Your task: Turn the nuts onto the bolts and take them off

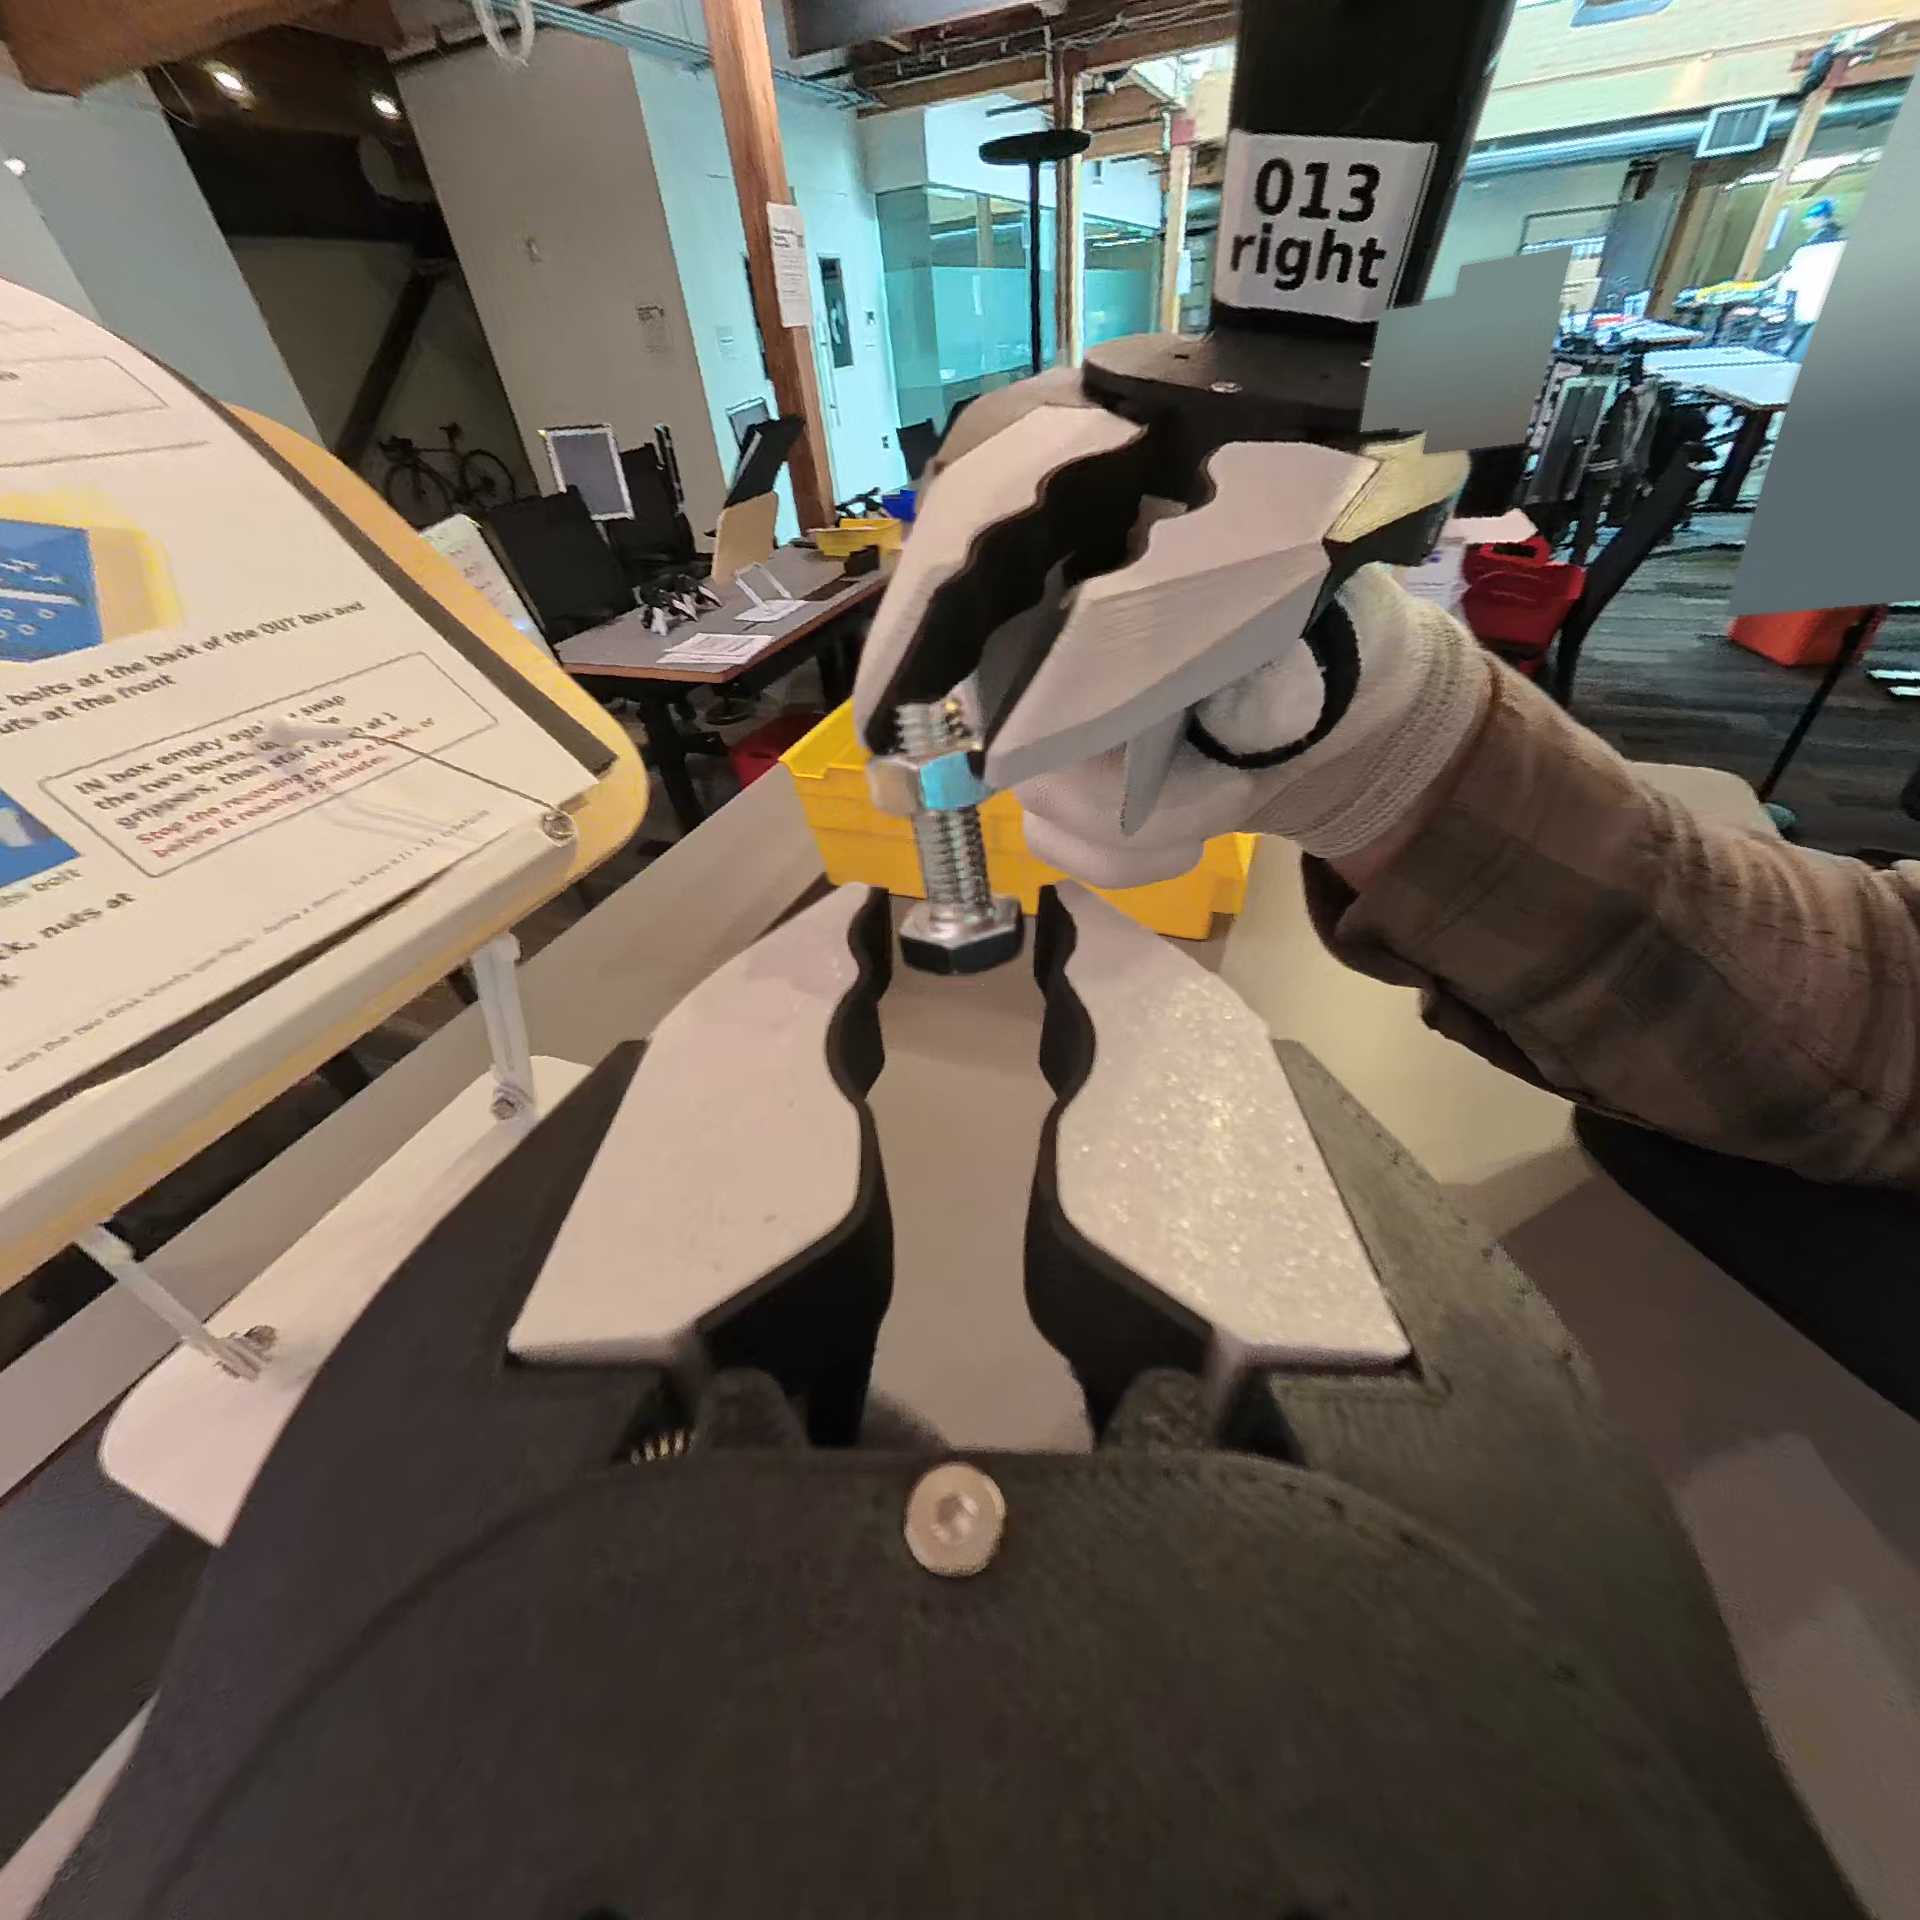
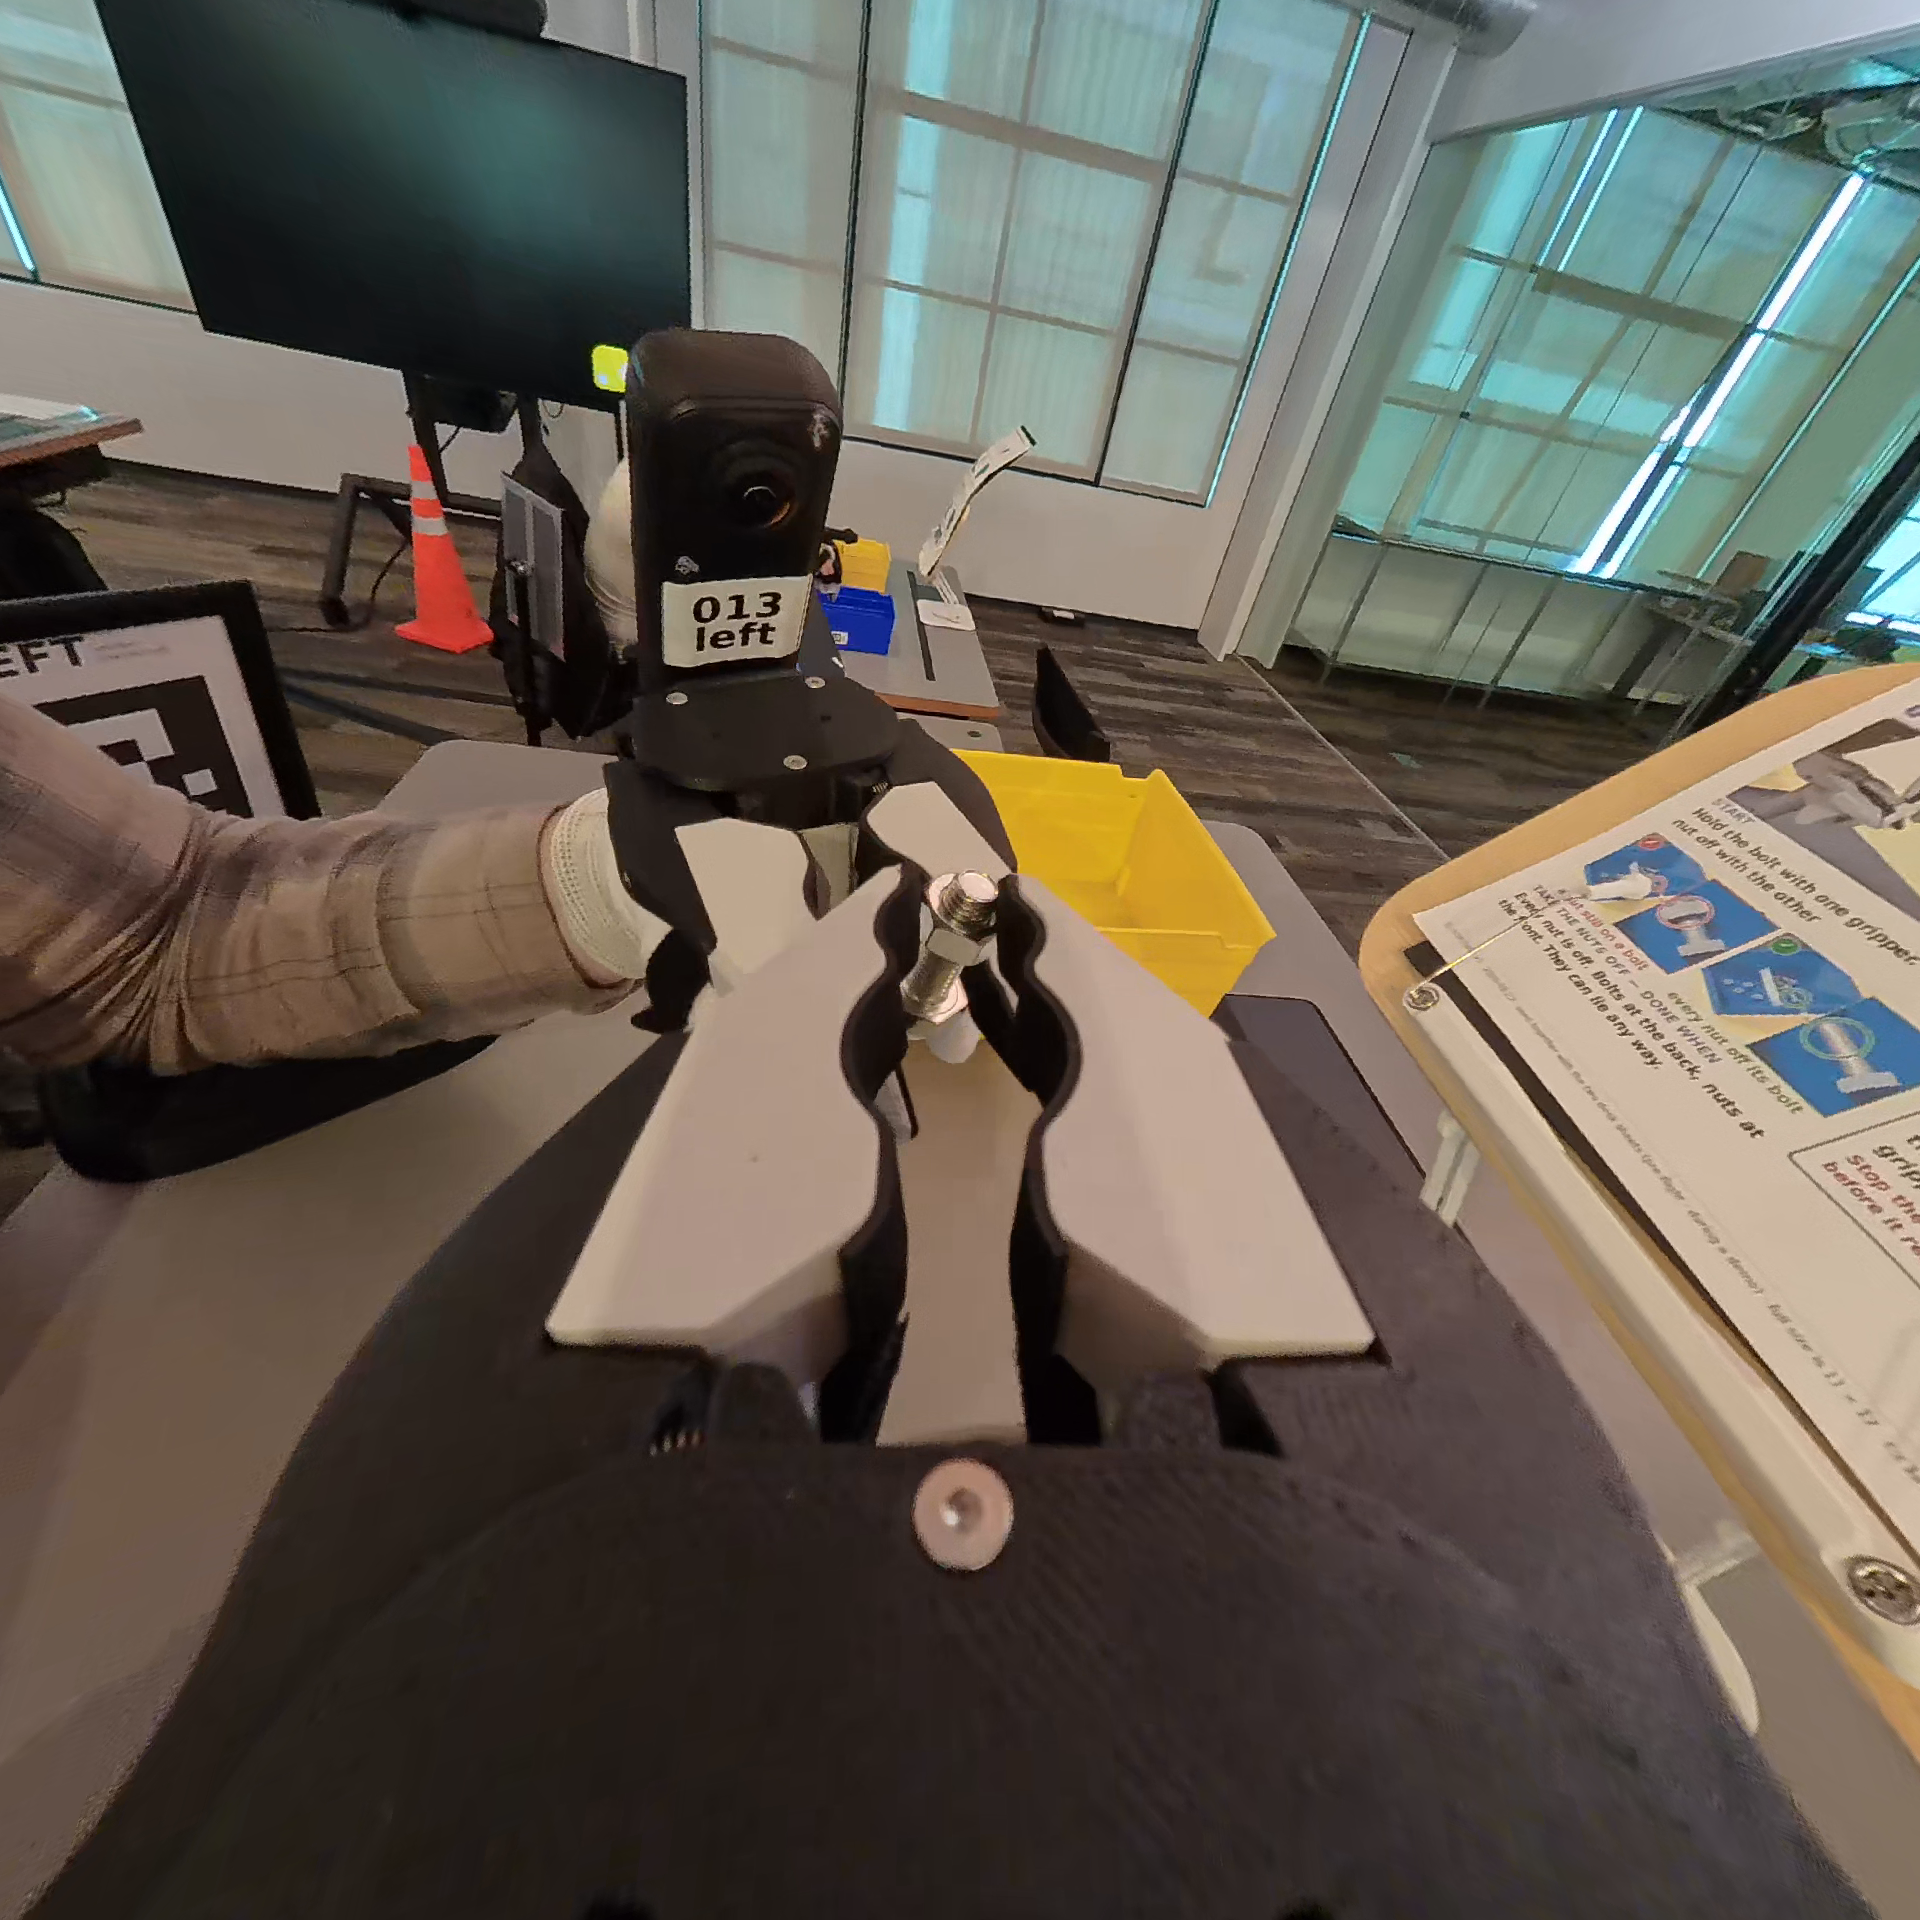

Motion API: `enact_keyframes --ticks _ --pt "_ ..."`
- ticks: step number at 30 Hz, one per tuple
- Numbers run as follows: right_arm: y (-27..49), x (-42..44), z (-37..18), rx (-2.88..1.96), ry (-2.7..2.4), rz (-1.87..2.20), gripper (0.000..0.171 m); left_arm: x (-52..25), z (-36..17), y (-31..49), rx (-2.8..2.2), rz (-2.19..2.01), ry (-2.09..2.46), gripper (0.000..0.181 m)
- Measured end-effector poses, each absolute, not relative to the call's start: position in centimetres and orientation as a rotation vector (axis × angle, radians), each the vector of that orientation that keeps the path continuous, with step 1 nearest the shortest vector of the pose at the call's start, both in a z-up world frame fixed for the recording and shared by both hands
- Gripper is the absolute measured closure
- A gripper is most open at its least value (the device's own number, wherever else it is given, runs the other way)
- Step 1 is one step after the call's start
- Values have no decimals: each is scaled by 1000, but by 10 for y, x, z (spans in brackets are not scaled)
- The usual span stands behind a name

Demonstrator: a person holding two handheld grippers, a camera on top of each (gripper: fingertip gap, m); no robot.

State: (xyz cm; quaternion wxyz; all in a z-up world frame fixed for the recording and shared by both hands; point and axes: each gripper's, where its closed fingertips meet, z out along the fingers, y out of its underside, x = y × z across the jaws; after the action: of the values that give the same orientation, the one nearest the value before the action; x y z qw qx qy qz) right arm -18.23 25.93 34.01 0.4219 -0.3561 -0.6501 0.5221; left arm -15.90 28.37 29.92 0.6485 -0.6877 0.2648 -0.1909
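**2 grippers on 1 bolt, nut near the top**

Left gripper (image 1: 961, 935) clamps the bolt (image 1: 948, 878) by its hex head, head sitting between the 2 fingertips, shank standing up out of the jaws. Right gripper (image 2: 951, 935) comes in from above, tips pinching the nut (image 1: 920, 777), which sits on the upper threads; a few threads and the bolt end show past it between the right jaws. In the right wrist view the nut (image 2: 954, 943) and bolt (image 2: 940, 971) sit right at the right jaw tips, with the left gripper (image 2: 940, 1023) closed under them. Yellow bin (image 1: 1039, 862) sits beyond both jaw sets on the grey table (image 1: 1455, 1122). Instruction sheet (image 1: 208, 727) on a tilted board sits left of the left jaws. White-gloved hand (image 1: 1247, 748) holds the right gripper.
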Motion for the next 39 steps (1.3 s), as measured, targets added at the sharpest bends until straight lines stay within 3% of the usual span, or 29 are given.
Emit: enact_keyframes --ticks 1,7,10,27,30,31,39 --pt "259 -181 341 -884 -1630 1301 158 -157 299 281 -1572 -466 613 155" --pt "244 -177 336 -816 -1715 1292 158 -142 298 267 -1570 -652 674 156" --pt "239 -174 337 -791 -1728 1336 159 -140 299 261 -1553 -714 687 164" --pt "241 -173 342 -782 -1691 1367 158 -142 300 266 -1542 -674 670 165" --pt "248 -176 350 -816 -1624 1378 126 -150 301 272 -1552 -637 623 165" --pt "252 -176 349 -833 -1614 1370 124 -152 302 273 -1547 -629 612 165" --pt "266 -181 349 -889 -1538 1455 131 -152 311 269 -1489 -622 617 165"
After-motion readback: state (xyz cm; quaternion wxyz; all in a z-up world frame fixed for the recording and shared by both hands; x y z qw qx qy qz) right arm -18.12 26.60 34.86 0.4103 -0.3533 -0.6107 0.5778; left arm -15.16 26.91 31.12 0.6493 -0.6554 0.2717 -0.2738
